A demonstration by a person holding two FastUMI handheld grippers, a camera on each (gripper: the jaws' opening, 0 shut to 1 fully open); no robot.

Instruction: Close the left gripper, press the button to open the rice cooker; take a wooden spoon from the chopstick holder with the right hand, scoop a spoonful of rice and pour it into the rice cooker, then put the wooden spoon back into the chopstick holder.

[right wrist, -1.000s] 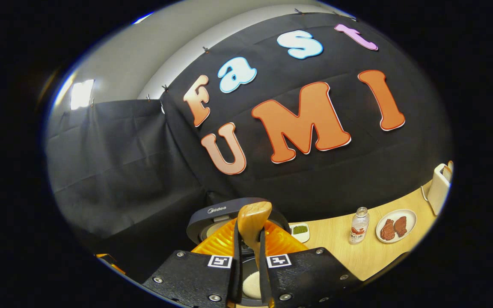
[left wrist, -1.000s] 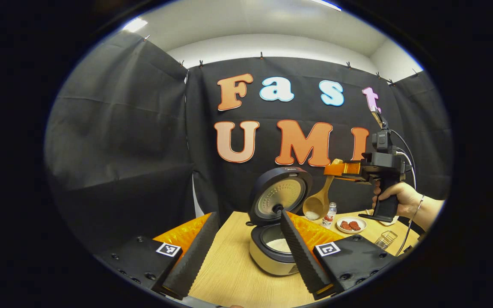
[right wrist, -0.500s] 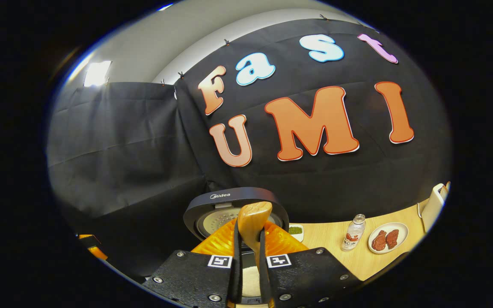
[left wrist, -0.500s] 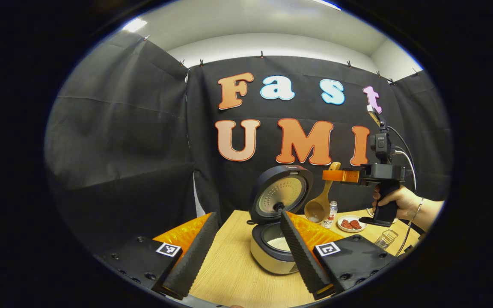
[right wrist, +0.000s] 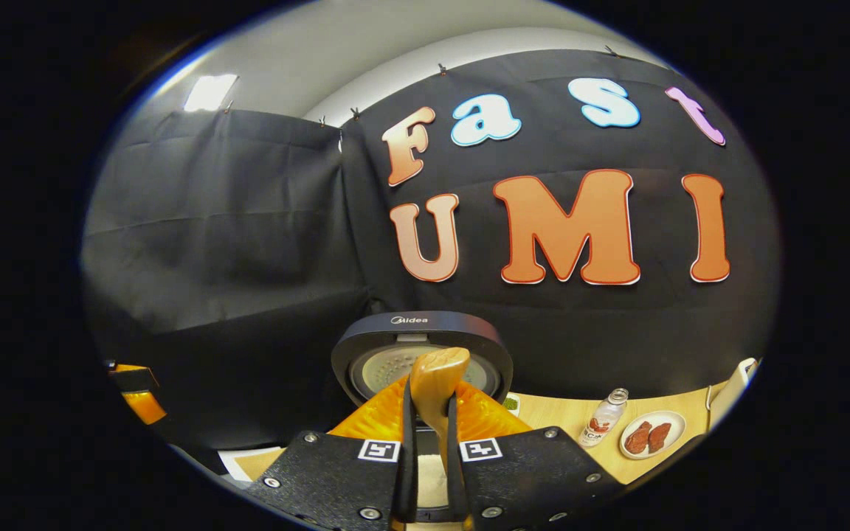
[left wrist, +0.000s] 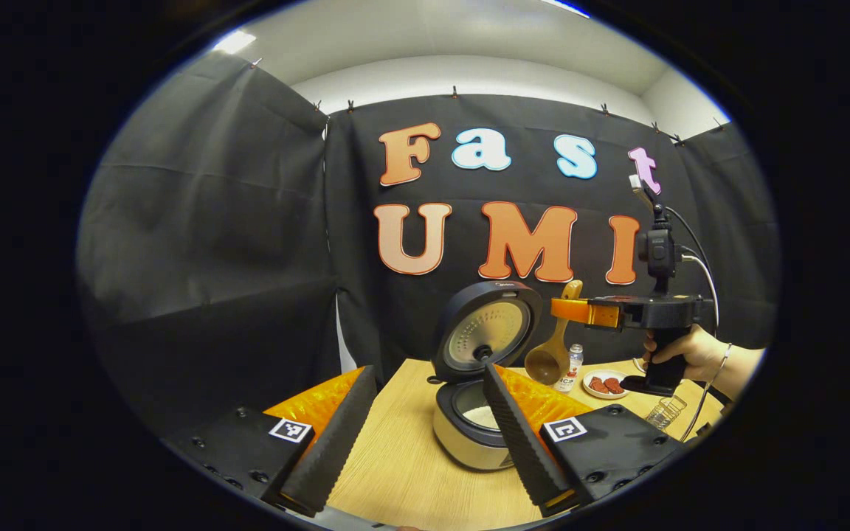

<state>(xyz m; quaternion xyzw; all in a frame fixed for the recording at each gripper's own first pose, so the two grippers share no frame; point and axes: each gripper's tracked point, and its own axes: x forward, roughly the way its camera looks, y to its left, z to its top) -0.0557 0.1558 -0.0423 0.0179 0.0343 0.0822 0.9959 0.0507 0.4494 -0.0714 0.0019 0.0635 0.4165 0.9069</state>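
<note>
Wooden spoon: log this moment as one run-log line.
wooden spoon: held by right tongs, bowl hanging down, empty | rice cooker: lid open, rice inside | left tongs: open, idle | phase: rice poured, spoon return pending

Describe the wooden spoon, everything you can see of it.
The wooden spoon is light brown wood with a deep round bowl and a short, thick handle. The right gripper is shut on the handle near its rounded top end, which sticks up between the fingers. The spoon hangs tilted, bowl downward, in the air beside the raised lid of the open rice cooker, touching nothing else. The bowl's hollow faces the left gripper view and looks empty, though a few grains may remain.
</note>
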